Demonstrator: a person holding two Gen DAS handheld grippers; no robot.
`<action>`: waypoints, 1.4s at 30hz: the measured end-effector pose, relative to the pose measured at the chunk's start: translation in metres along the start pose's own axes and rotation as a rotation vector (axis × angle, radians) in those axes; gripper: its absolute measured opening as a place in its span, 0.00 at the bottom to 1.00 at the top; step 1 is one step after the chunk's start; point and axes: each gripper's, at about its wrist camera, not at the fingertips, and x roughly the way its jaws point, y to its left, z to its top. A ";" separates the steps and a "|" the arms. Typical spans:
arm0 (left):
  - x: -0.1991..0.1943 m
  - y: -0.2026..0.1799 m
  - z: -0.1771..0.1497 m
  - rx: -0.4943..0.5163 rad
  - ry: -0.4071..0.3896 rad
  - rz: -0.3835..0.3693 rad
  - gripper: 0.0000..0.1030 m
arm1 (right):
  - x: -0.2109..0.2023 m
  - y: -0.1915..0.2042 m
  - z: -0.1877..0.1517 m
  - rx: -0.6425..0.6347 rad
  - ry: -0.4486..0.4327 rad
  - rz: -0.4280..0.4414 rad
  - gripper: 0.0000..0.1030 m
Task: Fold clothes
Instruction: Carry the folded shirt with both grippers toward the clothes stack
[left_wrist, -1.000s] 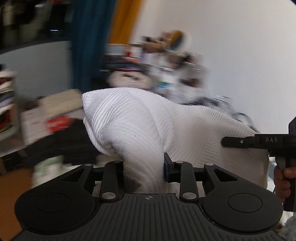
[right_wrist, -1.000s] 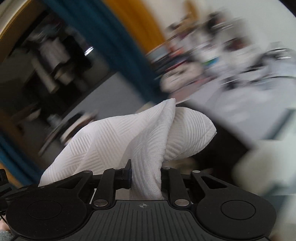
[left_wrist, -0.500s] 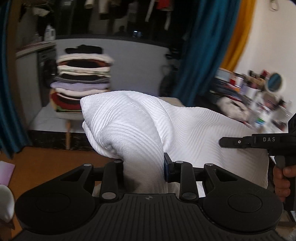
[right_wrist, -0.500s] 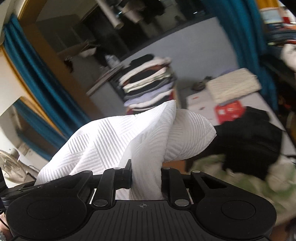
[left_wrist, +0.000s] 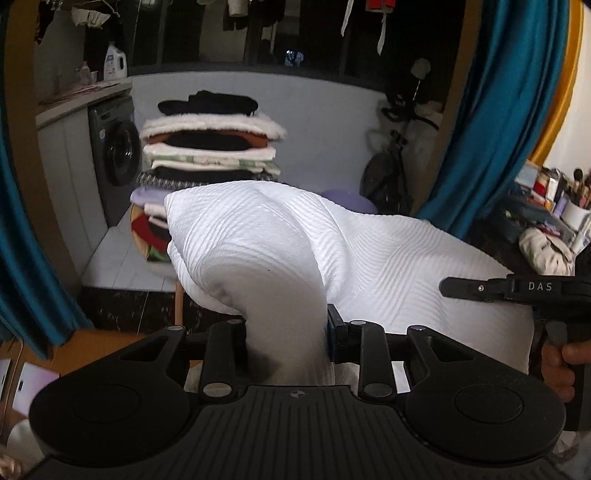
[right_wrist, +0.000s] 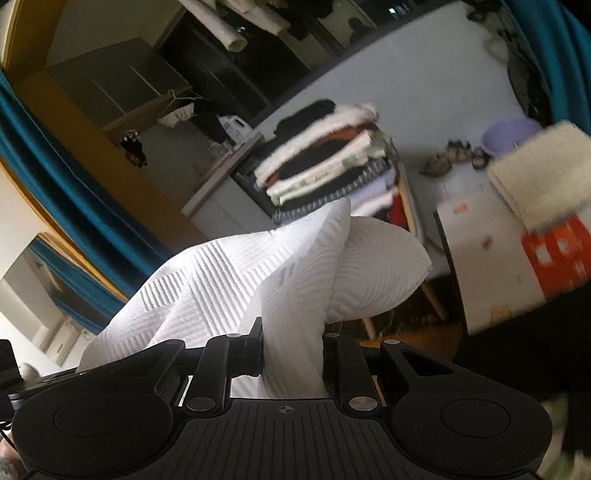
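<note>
Cloth (left_wrist: 369, 254) status: white textured garment, bunched and held up in the air, fills centre frame on both wrist views. My left claw (left_wrist: 286, 343) is pinching a thick fold of it at lower centre; the rest billows up and runs to the right of frame. My right claw (right_wrist: 293, 350) is pinching another bunch of the same white cloth (right_wrist: 229, 280), which rises to a peak at mid-frame.

Right claw's arm, marked DAS (left_wrist: 517, 290), pokes in from the right edge of the left view, with a hand (left_wrist: 559, 365) gripping its handle below.

Surroundings, left view: stack of folded clothes (left_wrist: 210, 147) behind the cloth, upper centre, lower part hidden by it. Washing machine (left_wrist: 114, 158) at left, detergent bottle (left_wrist: 115, 62) on the counter above it. Blue curtain (left_wrist: 491, 122) at right, cluttered shelf (left_wrist: 550, 199) at far right.

Right view: same folded stack (right_wrist: 325, 162) at centre, tilted by camera roll. White box (right_wrist: 484, 258) at right, with a cream folded textile (right_wrist: 543, 177) and an orange box (right_wrist: 561, 254) at its right side. Purple basin (right_wrist: 509, 134) at upper right. Right edge is blurred.
</note>
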 end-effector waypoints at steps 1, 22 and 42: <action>0.009 0.005 0.006 0.001 -0.002 -0.013 0.30 | 0.008 -0.002 0.008 -0.003 -0.009 -0.007 0.16; 0.240 0.197 0.190 0.132 0.089 -0.380 0.30 | 0.272 0.016 0.131 0.192 -0.173 -0.333 0.16; 0.349 0.323 0.477 0.252 -0.220 -0.170 0.30 | 0.523 0.054 0.464 -0.013 -0.324 -0.091 0.16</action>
